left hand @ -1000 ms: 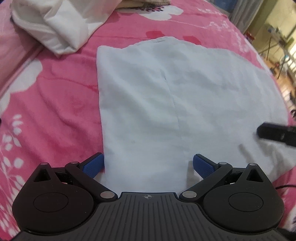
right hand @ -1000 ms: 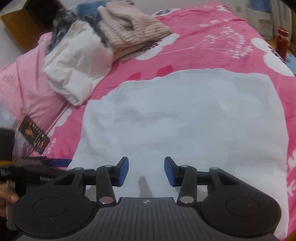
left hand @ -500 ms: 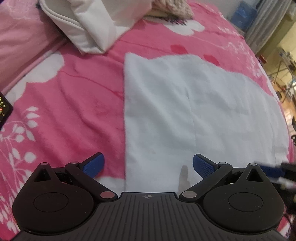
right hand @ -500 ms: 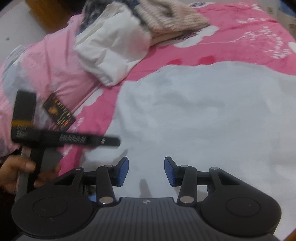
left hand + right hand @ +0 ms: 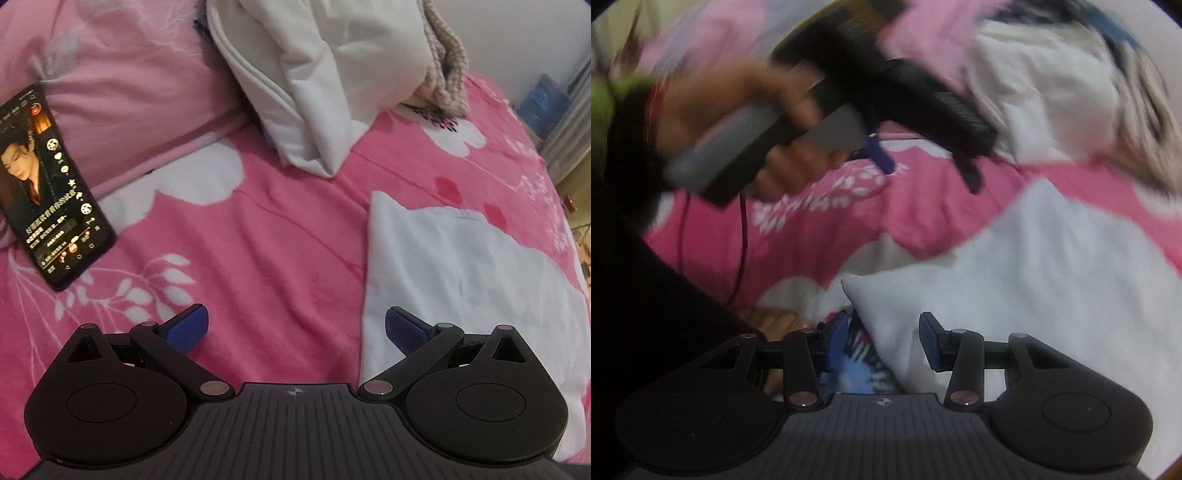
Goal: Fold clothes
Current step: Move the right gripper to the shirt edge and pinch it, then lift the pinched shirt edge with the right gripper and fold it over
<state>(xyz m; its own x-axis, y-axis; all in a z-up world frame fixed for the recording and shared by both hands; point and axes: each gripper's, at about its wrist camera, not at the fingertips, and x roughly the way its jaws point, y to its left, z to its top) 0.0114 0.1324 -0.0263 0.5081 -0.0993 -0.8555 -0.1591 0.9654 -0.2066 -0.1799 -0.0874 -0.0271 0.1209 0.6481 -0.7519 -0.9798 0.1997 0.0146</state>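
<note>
- White folded garment [image 5: 461, 280] lies flat on the pink floral bed [image 5: 258, 240].
- Left tool [image 5: 293, 326] spread, empty, beside its edge.
- Right tool [image 5: 884, 341] half-spread over a corner; grip both layers together.

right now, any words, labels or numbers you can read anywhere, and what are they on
Nothing can be read for certain.
Phone on the pink blanket: its lit screen shows rows of small text and icons, too small and blurred to quote.
Left gripper and right gripper: only a small crosshair mark on each body, no words.
White cloth and clothes pile: no print visible.
</note>
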